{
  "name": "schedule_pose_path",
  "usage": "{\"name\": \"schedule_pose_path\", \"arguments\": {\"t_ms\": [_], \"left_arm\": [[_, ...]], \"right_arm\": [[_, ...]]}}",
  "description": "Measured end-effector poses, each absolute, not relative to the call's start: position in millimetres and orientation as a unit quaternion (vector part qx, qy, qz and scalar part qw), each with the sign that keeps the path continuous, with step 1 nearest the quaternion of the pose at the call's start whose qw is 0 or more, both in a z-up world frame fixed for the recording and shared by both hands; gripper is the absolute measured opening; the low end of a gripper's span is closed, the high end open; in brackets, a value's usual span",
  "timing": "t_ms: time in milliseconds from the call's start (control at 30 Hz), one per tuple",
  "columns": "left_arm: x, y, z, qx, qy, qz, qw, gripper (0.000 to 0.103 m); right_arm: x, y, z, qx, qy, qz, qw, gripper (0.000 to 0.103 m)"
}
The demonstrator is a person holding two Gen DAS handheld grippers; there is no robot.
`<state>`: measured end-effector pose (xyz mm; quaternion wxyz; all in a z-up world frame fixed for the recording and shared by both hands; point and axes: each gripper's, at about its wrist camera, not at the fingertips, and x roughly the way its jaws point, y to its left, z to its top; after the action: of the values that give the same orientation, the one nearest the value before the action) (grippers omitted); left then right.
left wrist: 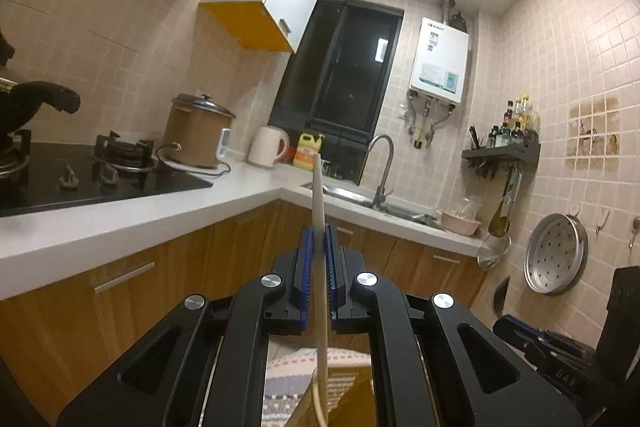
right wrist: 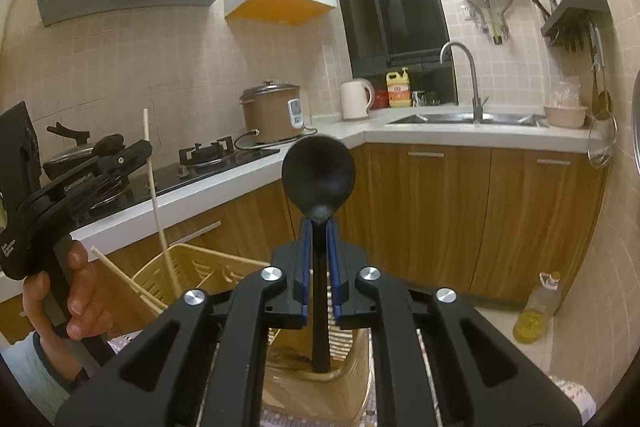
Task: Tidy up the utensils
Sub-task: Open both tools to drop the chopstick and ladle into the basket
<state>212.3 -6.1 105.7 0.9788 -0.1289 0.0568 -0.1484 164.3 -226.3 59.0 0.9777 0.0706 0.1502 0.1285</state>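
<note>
While both hover above the yellow basket [right wrist: 192, 263], left gripper [left wrist: 319, 231] clamps a pale chopstick [left wrist: 318, 195]; right gripper [right wrist: 319, 225] clamps a black ladle [right wrist: 318, 171], bowl up.

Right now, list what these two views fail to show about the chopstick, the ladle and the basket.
- Chopstick: lower end in the left wrist view, cut off by the frame's bottom edge; the left gripper blurs around it.
- Ladle: handle's bottom end in the right wrist view, hidden inside the basket.
- Basket: floor and contents, covered by the right gripper.
</note>
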Motion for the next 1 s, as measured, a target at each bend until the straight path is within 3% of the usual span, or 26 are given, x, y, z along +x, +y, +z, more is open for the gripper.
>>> {"name": "schedule_pose_path", "arguments": {"t_ms": [33, 100, 467, 767, 1000], "left_arm": [[210.8, -4.6, 105.3, -0.127, 0.058, -0.147, 0.979, 0.010], [205.4, -0.1, 105.0, -0.127, 0.060, -0.149, 0.979, 0.023], [165.4, 15.7, 120.4, -0.115, 0.061, -0.151, 0.980, 0.024], [119.5, 31.8, 121.7, -0.108, 0.088, -0.133, 0.981, 0.024], [98.1, 31.2, 80.0, -0.107, 0.229, -0.159, 0.954, 0.024]], "right_arm": [[161.1, -227.3, 59.3, 0.072, 0.149, 0.128, 0.978, 0.020], [153.6, -228.7, 60.8, 0.076, 0.145, 0.128, 0.978, 0.039], [106.2, -228.1, 82.8, 0.066, 0.148, 0.129, 0.978, 0.039], [64.6, -226.7, 80.3, 0.054, 0.205, 0.137, 0.968, 0.039], [48.2, -212.7, 43.9, 0.027, 0.326, 0.146, 0.934, 0.039]]}}
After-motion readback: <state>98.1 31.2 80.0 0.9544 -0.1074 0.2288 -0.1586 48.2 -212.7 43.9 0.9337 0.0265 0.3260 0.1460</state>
